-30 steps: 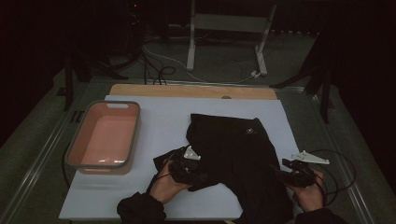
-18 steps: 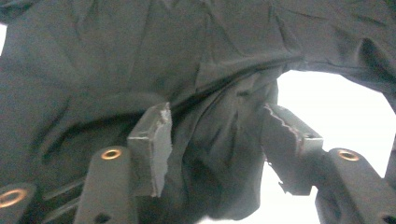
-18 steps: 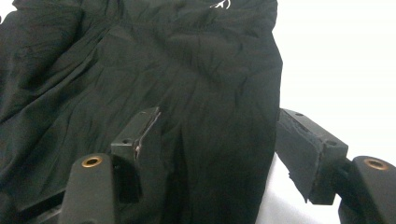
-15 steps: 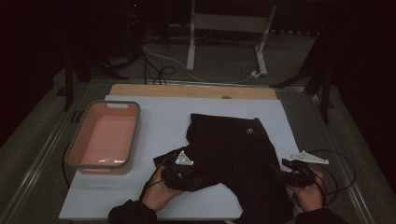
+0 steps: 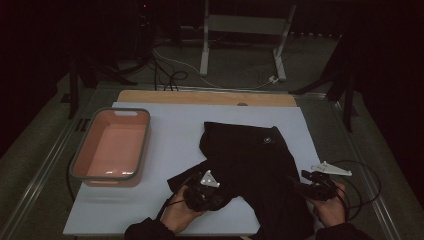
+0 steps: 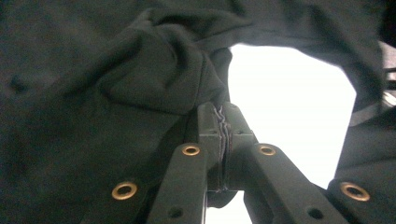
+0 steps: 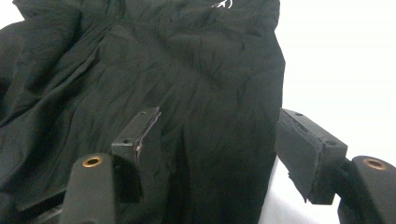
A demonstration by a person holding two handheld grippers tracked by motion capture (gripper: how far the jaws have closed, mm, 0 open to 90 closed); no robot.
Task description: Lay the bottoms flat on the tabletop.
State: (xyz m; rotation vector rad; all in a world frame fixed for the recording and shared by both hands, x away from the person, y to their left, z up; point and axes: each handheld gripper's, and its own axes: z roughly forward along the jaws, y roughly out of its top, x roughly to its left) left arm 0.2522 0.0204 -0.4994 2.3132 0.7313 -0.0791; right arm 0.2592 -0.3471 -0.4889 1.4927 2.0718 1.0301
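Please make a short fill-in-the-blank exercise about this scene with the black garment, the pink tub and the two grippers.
1. The left gripper is ____ on a fold of the black garment.
2. The fingers of the right gripper stand ____, with the garment between them.
3. The pink tub lies to the ____ of the garment in the high view.
4. Inside, the tub is ____.

Missing words: shut; open; left; empty

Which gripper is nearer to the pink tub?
Left. The left gripper sits just right of the tub, shut on the black garment. The right gripper is open at the garment's far edge.
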